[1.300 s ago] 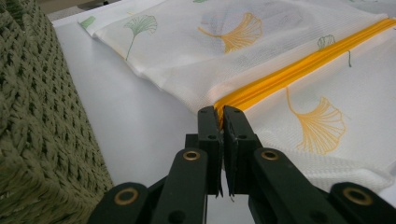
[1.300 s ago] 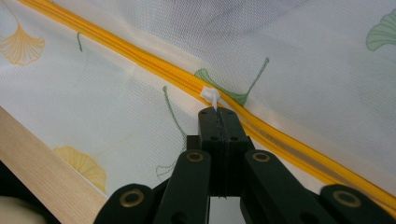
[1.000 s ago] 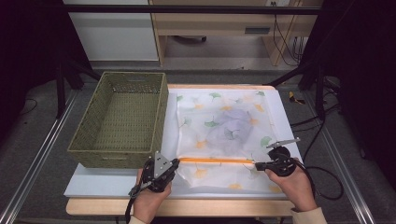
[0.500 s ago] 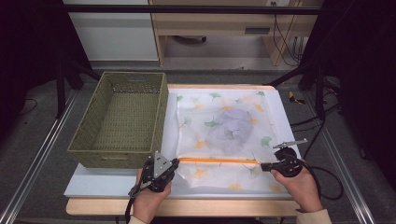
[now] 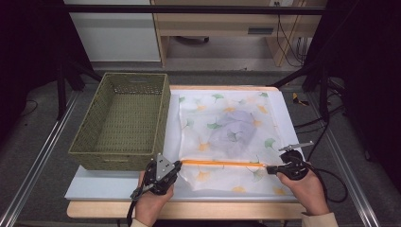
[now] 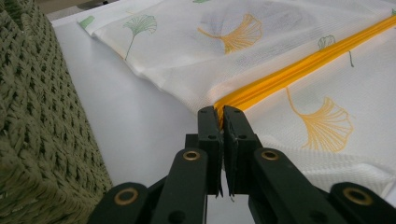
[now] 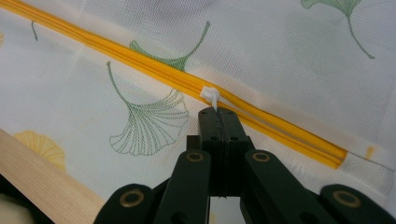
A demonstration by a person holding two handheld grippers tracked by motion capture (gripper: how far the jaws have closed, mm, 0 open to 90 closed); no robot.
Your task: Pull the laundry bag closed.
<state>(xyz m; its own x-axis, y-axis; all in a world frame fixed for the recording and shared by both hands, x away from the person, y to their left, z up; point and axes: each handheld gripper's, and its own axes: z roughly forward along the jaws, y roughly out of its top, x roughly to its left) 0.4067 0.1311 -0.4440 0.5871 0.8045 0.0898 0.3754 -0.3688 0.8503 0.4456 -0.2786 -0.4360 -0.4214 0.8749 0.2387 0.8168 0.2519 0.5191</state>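
A white mesh bag [image 5: 208, 106] printed with ginkgo leaves lies flat on the table, and a greyish shape shows faintly through its middle. A yellow zipper [image 5: 222, 163] runs across its near side. My left gripper [image 5: 178, 164] sits at the zipper's left end, and in the left gripper view its jaws [image 6: 222, 112] are shut on the end of the yellow zipper tape [image 6: 299, 70]. My right gripper [image 5: 268, 169] is near the zipper's right end. In the right gripper view its jaws [image 7: 217, 112] are shut on the small white zipper pull [image 7: 208, 94].
An empty green woven basket [image 5: 118, 161] stands to the left of the bag, close beside my left gripper [image 6: 37, 116]. The bag rests on a white board [image 5: 108, 187] with a wooden table edge [image 5: 213, 210] in front. Cables trail off the right side.
My right gripper has moved a little to the right along the zipper, still holding the pull. The left gripper has stayed where it was.
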